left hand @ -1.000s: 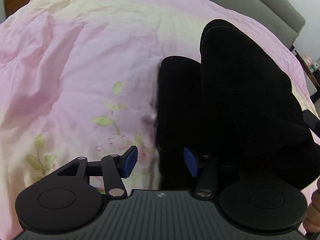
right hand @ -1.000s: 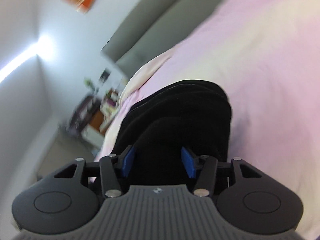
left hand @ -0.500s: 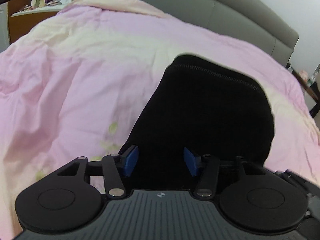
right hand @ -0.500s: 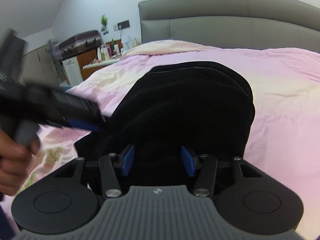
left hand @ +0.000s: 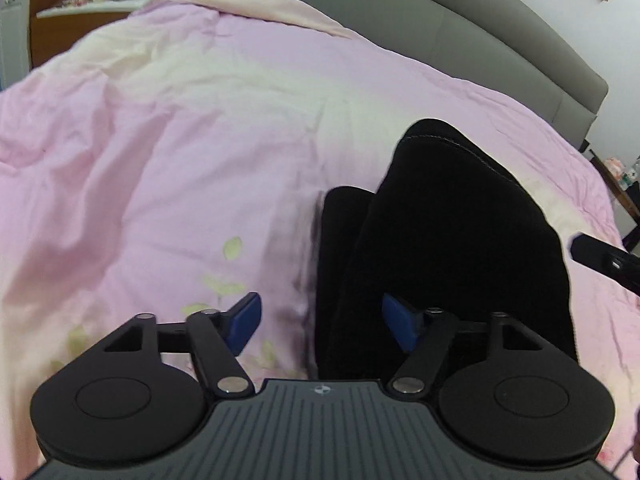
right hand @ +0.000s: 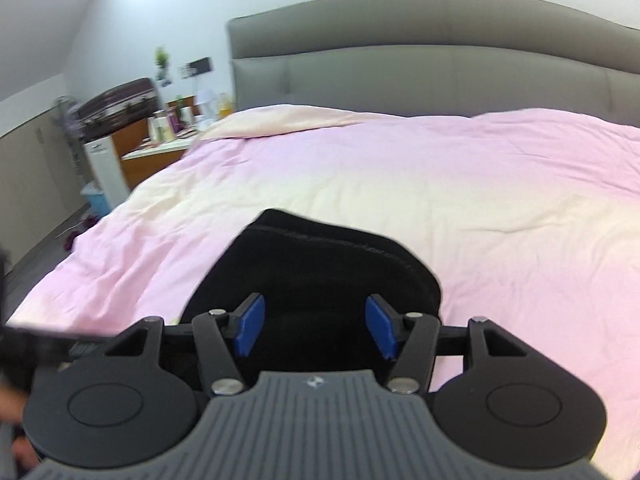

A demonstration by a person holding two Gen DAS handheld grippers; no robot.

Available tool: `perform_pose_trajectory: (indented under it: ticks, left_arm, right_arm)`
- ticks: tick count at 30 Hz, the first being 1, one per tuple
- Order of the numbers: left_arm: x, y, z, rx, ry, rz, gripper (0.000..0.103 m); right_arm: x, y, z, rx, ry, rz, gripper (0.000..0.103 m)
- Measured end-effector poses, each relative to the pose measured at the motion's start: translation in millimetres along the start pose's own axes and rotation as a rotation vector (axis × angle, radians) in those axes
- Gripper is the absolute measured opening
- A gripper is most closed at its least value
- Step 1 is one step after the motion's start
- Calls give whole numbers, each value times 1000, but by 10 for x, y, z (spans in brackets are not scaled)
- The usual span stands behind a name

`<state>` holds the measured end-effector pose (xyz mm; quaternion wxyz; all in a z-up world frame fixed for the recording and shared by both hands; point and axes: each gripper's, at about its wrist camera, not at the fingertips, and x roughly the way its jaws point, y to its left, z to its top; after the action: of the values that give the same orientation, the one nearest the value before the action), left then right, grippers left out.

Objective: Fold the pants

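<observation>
The black pants (left hand: 452, 240) lie folded in a thick stack on the pink duvet (left hand: 180, 160). In the left wrist view my left gripper (left hand: 322, 326) is open and empty, hovering at the stack's near left edge, its right blue pad over the cloth. In the right wrist view the pants (right hand: 320, 276) lie just ahead with a stitched hem at the far side. My right gripper (right hand: 314, 330) is open and empty above the near part of the stack. Part of the right gripper (left hand: 608, 260) shows at the right edge of the left view.
The grey padded headboard (right hand: 420, 64) stands behind the bed. A bedside table with bottles (right hand: 172, 132), a suitcase (right hand: 120, 104) and a white cabinet (right hand: 104, 172) are left of the bed. The duvet (right hand: 500, 200) spreads wide to the right and far side.
Both cameras have swung. The left gripper has shifted left so the pants stack sits to its right again. The right gripper has pulled back and levelled; the pants look smaller ahead.
</observation>
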<state>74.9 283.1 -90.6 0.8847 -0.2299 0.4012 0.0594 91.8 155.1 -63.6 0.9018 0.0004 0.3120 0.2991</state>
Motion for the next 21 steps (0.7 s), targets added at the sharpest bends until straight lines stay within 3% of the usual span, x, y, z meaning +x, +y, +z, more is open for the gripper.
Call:
perform_pose_trajectory:
  ticks: [2, 6, 9, 11, 13, 15, 17, 18, 21]
  left_arm:
    - [-53, 20, -13, -25, 52, -102, 35]
    - [-196, -95, -173, 73, 110, -121, 34]
    - [-160, -116, -205, 75, 127, -108, 34]
    - [-135, -101, -185, 56, 139, -114, 34]
    - [-136, -134, -190, 74, 160, -107, 34]
    - [-124, -179, -238, 104, 181, -81, 34]
    - [-91, -198, -304, 119, 217, -64, 34]
    - [-68, -208, -340, 130, 225, -54, 34]
    - [-125, -166, -277, 97, 189, -50, 35]
  right_arm:
    - [192, -63, 127, 53, 17, -1, 54]
    - [400, -85, 331, 27, 9, 17, 54]
    - [512, -45, 395, -30, -10, 43, 54]
    - [698, -34, 460, -35, 35, 27, 52]
    - [958, -20, 476, -9, 150, 71, 39]
    - [1195, 164, 381, -94, 219, 92, 32]
    - [1426, 478, 60, -309, 252, 11, 29]
    - [1500, 543, -54, -357, 249, -13, 27]
    - [1502, 507, -40, -330, 223, -5, 25]
